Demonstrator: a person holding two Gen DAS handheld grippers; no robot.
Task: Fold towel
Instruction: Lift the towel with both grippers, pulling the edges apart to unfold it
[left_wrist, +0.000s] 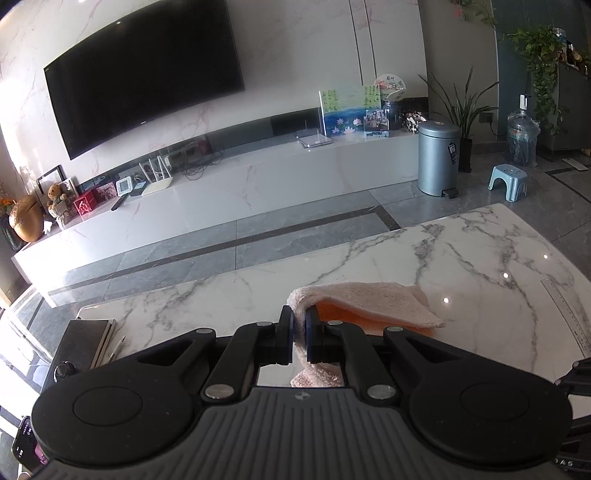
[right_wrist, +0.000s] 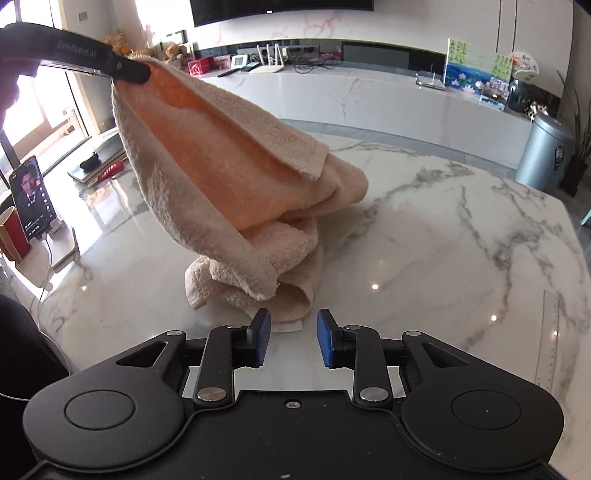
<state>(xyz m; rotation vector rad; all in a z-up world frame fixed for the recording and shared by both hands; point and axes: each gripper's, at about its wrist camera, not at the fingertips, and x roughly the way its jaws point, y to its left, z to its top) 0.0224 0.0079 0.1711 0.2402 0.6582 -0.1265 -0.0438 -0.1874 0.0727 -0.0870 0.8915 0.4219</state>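
Pinching one towel (right_wrist: 207, 173) corner, the left gripper (left_wrist: 300, 338) is lifting it off the table (right_wrist: 424, 229) while its lower end is bunching there; the right gripper (right_wrist: 291, 341), fingers apart, is best taking a free corner to spread it.

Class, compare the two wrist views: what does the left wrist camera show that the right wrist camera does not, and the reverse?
Only the left wrist view shows the blue stool and water bottle. Only the right wrist view shows the open right gripper, the phone, the red cup and the towel's lower end bunched on the table. Both show the towel, marble table, the left gripper pinching the towel, and the bin.
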